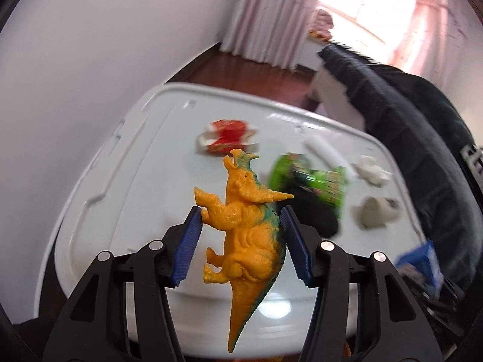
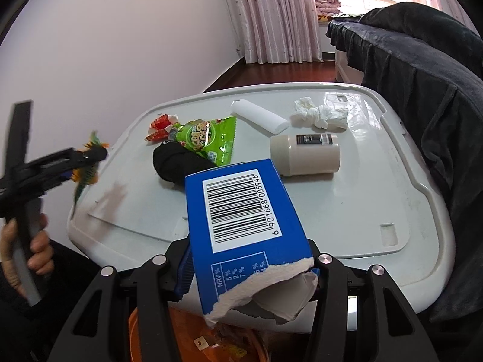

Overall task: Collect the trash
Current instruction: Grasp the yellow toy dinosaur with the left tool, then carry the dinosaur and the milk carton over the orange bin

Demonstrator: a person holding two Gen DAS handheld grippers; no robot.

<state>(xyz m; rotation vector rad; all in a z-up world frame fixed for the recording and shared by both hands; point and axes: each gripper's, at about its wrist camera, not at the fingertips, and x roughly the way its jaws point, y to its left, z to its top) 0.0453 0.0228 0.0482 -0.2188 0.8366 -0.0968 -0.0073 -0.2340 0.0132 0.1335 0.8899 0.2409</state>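
My left gripper (image 1: 241, 229) is shut on an orange toy dinosaur (image 1: 244, 229), held above the white table's left part; it also shows in the right wrist view (image 2: 87, 163). My right gripper (image 2: 250, 268) is shut on a torn blue carton (image 2: 244, 229) with a barcode, held over an orange bin (image 2: 187, 338) at the table's near edge. On the table lie a red wrapper (image 2: 160, 126), a green snack bag (image 2: 208, 138), a black cloth (image 2: 178, 163), a white tube (image 2: 259, 114), crumpled tissue (image 2: 320, 114) and a cream cup (image 2: 305, 157) on its side.
The white plastic table (image 2: 362, 217) has a raised rim. A dark blanket-covered sofa (image 2: 422, 75) stands to the right. A white wall is at the left, curtains and a window at the back. The person's hand (image 2: 33, 250) holds the left gripper's handle.
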